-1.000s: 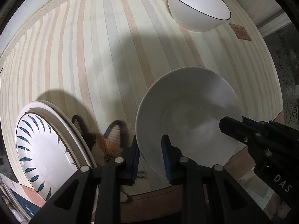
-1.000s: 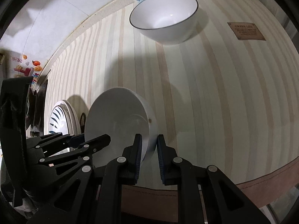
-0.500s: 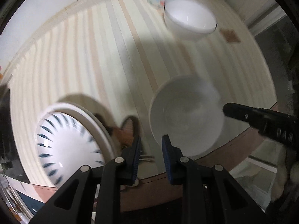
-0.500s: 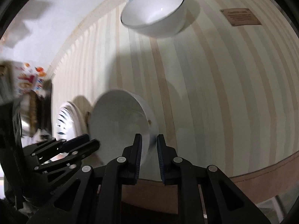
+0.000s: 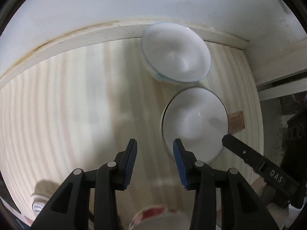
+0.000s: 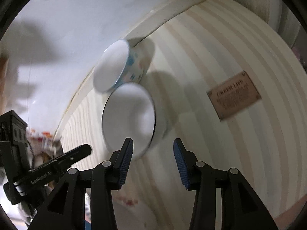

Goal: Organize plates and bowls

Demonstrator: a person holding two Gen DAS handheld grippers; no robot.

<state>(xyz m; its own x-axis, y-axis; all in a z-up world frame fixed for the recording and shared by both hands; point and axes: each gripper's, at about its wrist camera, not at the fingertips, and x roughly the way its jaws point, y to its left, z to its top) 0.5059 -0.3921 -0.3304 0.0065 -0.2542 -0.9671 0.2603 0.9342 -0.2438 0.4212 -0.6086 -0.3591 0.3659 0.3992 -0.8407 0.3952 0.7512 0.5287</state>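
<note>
Both the left gripper (image 5: pixel 155 163) and the right gripper (image 6: pixel 152 162) had their fingers spread wide, holding nothing. The dark-rimmed bowl (image 5: pixel 193 122) sat on the striped worktop (image 5: pixel 67 105) just before the blue-rimmed bowl (image 5: pixel 175 52) by the wall. Motion blur smeared both bowls, and a red-patterned dish (image 5: pixel 153 217) was cut off at the frame's bottom.

white bowl (image 5: pixel 193 122) – dark rim | striped cloth (image 5: pixel 57 105) – cream, beige

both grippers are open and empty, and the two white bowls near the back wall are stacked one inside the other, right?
Not quite. The left gripper and right gripper are open and empty, but the bowls are not nested: the left wrist view shows the dark-rimmed bowl sitting beside the blue-rimmed bowl, each directly on the striped tablecloth.
</note>
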